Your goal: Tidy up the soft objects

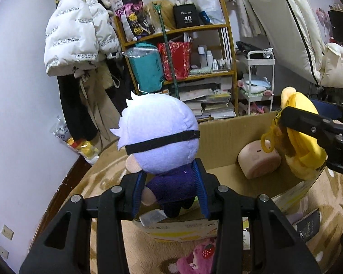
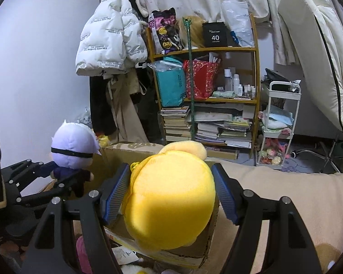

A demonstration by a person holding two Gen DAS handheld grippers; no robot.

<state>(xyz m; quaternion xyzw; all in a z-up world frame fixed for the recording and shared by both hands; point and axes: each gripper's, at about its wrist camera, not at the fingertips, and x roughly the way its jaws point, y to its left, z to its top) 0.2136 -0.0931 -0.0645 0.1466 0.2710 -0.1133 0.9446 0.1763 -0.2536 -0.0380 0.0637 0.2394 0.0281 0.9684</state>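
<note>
My left gripper (image 1: 171, 189) is shut on a plush doll (image 1: 159, 141) with white hair, a black blindfold and dark clothes, held by its body above the near edge of an open cardboard box (image 1: 219, 146). The doll also shows in the right wrist view (image 2: 74, 148). My right gripper (image 2: 169, 191) is shut on a yellow plush toy (image 2: 171, 201) and holds it over the box; it shows at the right of the left wrist view (image 1: 301, 137). A beige plush (image 1: 258, 158) lies inside the box.
A pink strawberry plush (image 1: 199, 258) lies on the brown blanket (image 1: 107, 178) in front of the box. A wooden shelf (image 2: 205, 96) with bags and books, hanging coats (image 2: 112, 45), a white cart (image 2: 279, 123) and a folded mattress (image 2: 320, 57) stand behind.
</note>
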